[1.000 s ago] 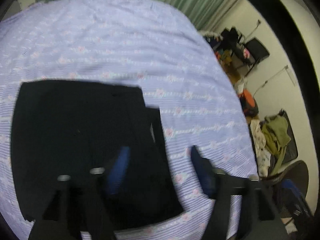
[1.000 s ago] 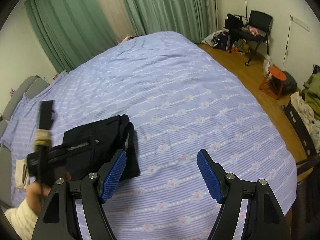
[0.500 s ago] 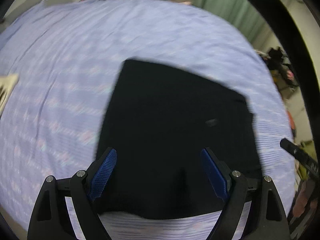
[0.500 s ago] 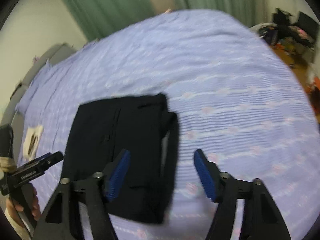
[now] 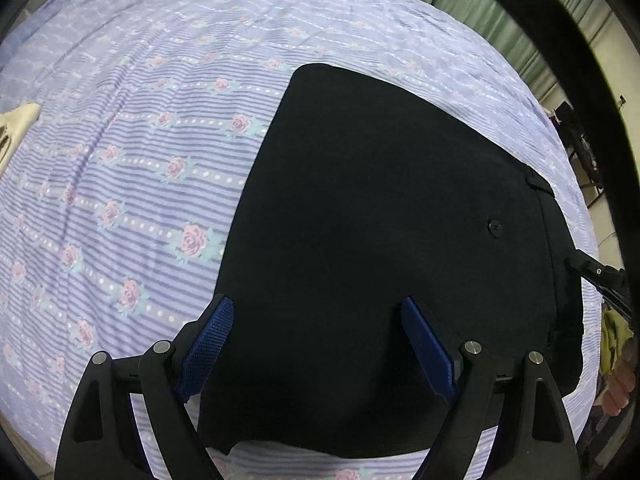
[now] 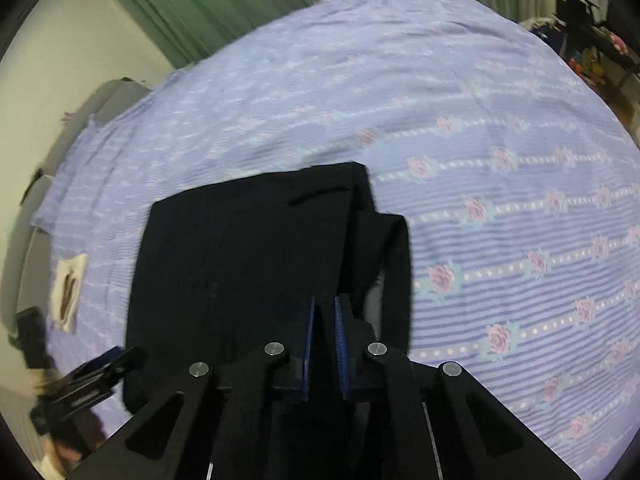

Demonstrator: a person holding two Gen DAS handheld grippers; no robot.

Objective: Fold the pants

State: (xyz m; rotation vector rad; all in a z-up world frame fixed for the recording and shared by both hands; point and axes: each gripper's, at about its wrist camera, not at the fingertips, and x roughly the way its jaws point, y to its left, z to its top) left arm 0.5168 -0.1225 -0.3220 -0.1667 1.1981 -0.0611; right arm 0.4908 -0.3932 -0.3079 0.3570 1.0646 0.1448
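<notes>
On the lilac rose-striped bedsheet [image 5: 132, 184], your folded black pants [image 5: 380, 240] ran away from you; only the right view showed their layered edge. Your left gripper [image 5: 318, 344] gaped wide above them; your right gripper [image 6: 323, 336] was closing, nearly shut, grip unclear.

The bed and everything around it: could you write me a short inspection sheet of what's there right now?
Surface: bed with a lilac striped sheet printed with roses, lightly wrinkled.
Job's things: black pants lying folded on the sheet, with layered edges on one side.
Clutter: small pale cloth lying apart from the pants near the sheet's edge.
Grippers: left gripper open, poised over the pants' near edge; right gripper with jaws closing to a narrow gap over the layered side; whether cloth is pinched cannot be told.
Cables: nothing seen.
Surroundings: green curtains, and dark furniture with piled things beyond the bed.
</notes>
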